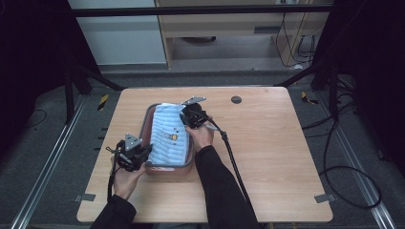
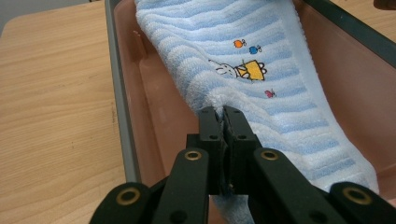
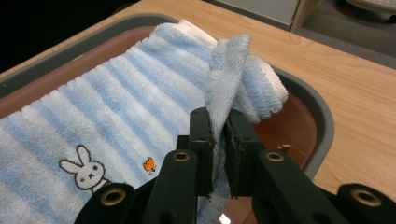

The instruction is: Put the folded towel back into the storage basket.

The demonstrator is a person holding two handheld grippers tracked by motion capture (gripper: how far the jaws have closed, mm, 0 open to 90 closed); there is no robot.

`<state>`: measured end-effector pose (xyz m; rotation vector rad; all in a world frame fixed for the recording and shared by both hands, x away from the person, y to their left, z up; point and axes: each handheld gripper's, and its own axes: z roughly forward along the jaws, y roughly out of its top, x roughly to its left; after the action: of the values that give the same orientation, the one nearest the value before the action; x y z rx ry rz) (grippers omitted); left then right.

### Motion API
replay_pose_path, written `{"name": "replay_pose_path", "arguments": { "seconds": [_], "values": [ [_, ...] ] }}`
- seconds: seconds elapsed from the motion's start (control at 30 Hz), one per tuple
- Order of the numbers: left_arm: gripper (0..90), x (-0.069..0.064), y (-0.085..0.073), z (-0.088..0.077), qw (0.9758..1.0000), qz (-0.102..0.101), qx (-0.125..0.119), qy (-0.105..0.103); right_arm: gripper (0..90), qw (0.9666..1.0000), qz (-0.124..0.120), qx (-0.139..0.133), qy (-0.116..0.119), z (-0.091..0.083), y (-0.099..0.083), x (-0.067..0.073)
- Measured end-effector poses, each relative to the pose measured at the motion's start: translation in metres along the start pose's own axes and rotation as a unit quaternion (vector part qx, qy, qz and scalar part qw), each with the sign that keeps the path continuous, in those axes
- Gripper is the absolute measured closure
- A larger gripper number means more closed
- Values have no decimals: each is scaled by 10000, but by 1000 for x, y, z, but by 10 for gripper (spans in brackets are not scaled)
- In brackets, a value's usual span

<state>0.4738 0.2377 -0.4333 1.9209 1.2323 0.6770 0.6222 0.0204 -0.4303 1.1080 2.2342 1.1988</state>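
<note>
— Towel (image 1: 168,135) first: where is it lying?

— One blue-and-white striped towel lies in the single pink tray (image 1: 147,125) with the grey rim, covering most of the tray's floor. Your tray sits on the wooden table (image 1: 267,152), left of the table's middle.

— What is your left gripper (image 1: 145,155) doing?

— Your left gripper is at the tray's near end. In the left gripper view its jaws are clamped together on the towel's near edge, with cloth pinched between the pads and a bit hanging below them.

— And your right gripper (image 1: 184,117)?

— It is at the tray's far end. In the right gripper view its jaws are squeezed onto a raised fold of the towel's far edge; the pinched cloth stands up above the pads, and the corner beside it is curled over against the tray's rim.

— Which way does the towel run?

— Its long axis follows the tray's length, from the near end by your left gripper to the far end by your right gripper, tilted slightly to the right as it goes away from you. The stripes run across the tray's width.

— Counts?

— One towel, one tray, two grippers, each gripping one end. The towel carries a small printed rabbit (image 3: 88,171) near the tray's middle, with a few small coloured marks around it.
</note>
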Motion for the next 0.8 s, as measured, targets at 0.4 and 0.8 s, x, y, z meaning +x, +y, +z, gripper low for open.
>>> {"name": "replay_pose_path", "arguments": {
  "seconds": [0.4, 0.8],
  "values": [
    [811, 3, -2, 3, 9999, -98, 69, 48, 735, 9994, -96, 323, -64, 9, -5, 0],
    [710, 8, 4, -13, 9994, -184, -289, 23, 539, 9997, -40, -207, -116, -20, 5, -3]
  ]
}}
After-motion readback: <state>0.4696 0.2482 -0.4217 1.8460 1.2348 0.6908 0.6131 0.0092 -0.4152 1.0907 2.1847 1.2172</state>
